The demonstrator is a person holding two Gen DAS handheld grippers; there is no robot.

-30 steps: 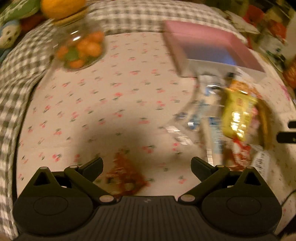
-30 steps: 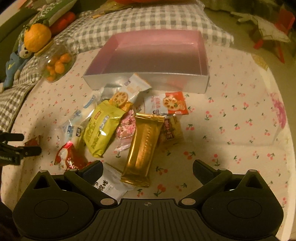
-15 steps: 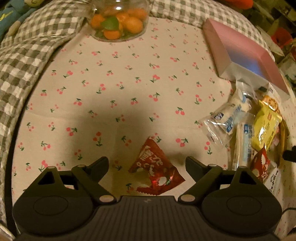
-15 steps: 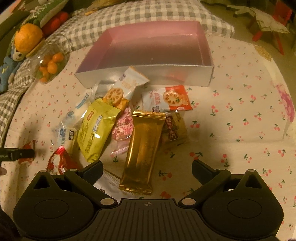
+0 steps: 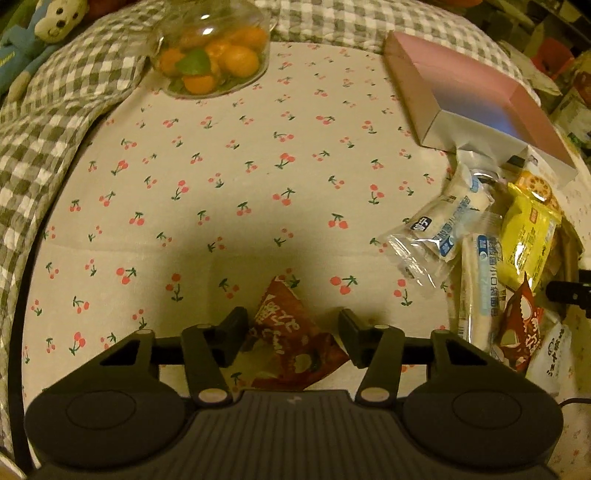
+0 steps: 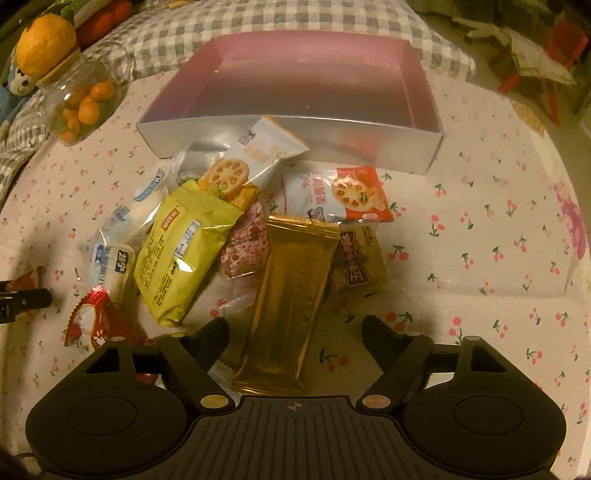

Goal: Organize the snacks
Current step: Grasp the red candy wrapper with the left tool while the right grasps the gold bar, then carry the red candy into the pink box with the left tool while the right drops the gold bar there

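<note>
I see a cherry-print tablecloth (image 5: pixel 229 177) carrying everything, with a grey gingham cloth (image 6: pixel 258 22) along its far edge. The pink-lined box (image 6: pixel 310 70) sits near that far edge, inside bare as far as I can see. A glass jar of small oranges (image 5: pixel 210 59) is at the far left corner.

The snack pile is just in front of the box: gold bar wrapper (image 6: pixel 291 295) at the front, yellow pack (image 6: pixel 184 243) to its left, lotus-root cracker packs (image 6: pixel 347 195) nearer the box, clear blue-label rolls (image 5: pixel 447 225) on the left side of the pile.

My left gripper (image 5: pixel 291 332) is partly open, jaws straddling a red triangular snack packet (image 5: pixel 291 339) that lies apart from the pile toward the near edge; left finger looks to be touching it, right one is clear.

My right gripper (image 6: pixel 295 332) is wide open over the near end of the gold bar, gripping nothing.
</note>
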